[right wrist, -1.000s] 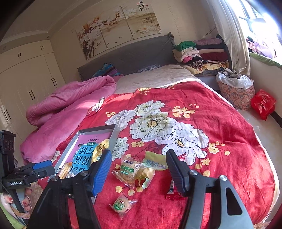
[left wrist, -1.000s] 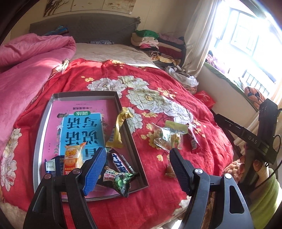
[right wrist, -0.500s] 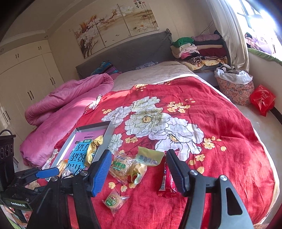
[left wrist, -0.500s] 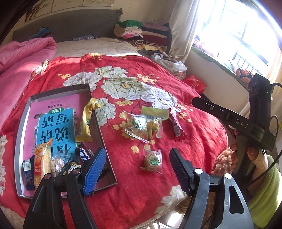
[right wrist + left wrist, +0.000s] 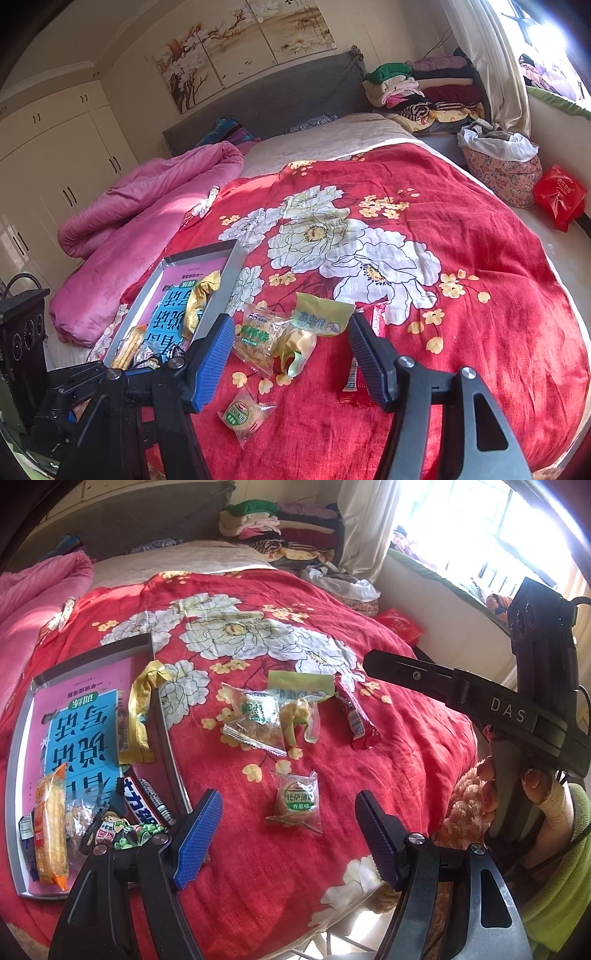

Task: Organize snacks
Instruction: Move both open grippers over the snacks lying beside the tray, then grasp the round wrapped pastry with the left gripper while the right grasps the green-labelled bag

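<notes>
A grey tray (image 5: 167,734) lies on the red flowered bedspread, with a pink and blue book and several snack packets in it. A gold packet (image 5: 138,716) leans over its right rim. Loose on the spread are a clear biscuit packet (image 5: 255,720), a yellow-green packet (image 5: 299,686), a red bar (image 5: 354,716) and a small round biscuit packet (image 5: 295,805). My left gripper (image 5: 288,834) hangs open just short of that small packet, with nothing between its pads. My right gripper (image 5: 291,354) is open and empty above the clear packet (image 5: 255,339) and the red bar (image 5: 354,380).
A pink duvet (image 5: 147,206) is heaped on the bed's left side. Folded clothes (image 5: 424,88) are stacked by the headboard. A cloth basket (image 5: 498,162) and a red bag (image 5: 559,195) sit on the floor to the right. The bed's edge drops away just under the grippers.
My left gripper has swung right and down, from above the tray's near corner to the loose snacks, and now frames the small round packet. The right gripper has barely shifted.
</notes>
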Tool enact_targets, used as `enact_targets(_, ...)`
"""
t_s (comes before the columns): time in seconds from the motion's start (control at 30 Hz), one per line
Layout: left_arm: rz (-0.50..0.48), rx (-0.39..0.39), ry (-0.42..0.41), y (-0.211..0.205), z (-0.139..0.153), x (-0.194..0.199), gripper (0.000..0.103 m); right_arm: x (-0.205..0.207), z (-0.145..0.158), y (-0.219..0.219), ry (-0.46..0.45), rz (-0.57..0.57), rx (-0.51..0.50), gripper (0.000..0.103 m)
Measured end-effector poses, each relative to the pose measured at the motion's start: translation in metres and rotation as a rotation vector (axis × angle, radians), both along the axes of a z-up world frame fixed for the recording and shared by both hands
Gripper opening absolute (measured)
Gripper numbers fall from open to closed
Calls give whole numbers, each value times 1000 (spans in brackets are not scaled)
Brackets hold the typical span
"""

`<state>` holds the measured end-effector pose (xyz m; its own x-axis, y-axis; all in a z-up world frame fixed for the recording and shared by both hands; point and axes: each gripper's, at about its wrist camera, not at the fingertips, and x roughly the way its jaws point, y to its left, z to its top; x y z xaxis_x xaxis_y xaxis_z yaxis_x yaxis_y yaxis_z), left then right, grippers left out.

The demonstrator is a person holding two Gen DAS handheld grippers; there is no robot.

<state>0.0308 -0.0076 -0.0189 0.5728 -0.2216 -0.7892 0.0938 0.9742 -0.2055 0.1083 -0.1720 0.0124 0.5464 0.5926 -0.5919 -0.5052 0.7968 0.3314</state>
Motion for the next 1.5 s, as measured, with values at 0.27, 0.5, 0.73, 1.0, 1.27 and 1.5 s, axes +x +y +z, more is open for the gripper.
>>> enact_targets(0.27,-33,-15,38,-9,-14,6,76,2,-15,17,48,42,-24,64)
enact_targets(0.5,-34,-45,61,-10,-24,14,76,10,-28,26,90,48,-46,64)
enact_targets(0.73,-43,-54,69,-12,-34,21,76,24,-49,46,128,58,-124,64)
enact_targets(1.0,-46,-63,78,-9,-44,27,74,41,-69,56,147,43,-211,56)
enact_targets(1.27,-39,-58,91,-6,-52,34,69,52,-81,64,164,56,-234,52)
enact_targets(1.5,-36,-45,94,-4,-57,41,65,60,-88,74,162,82,-257,47)
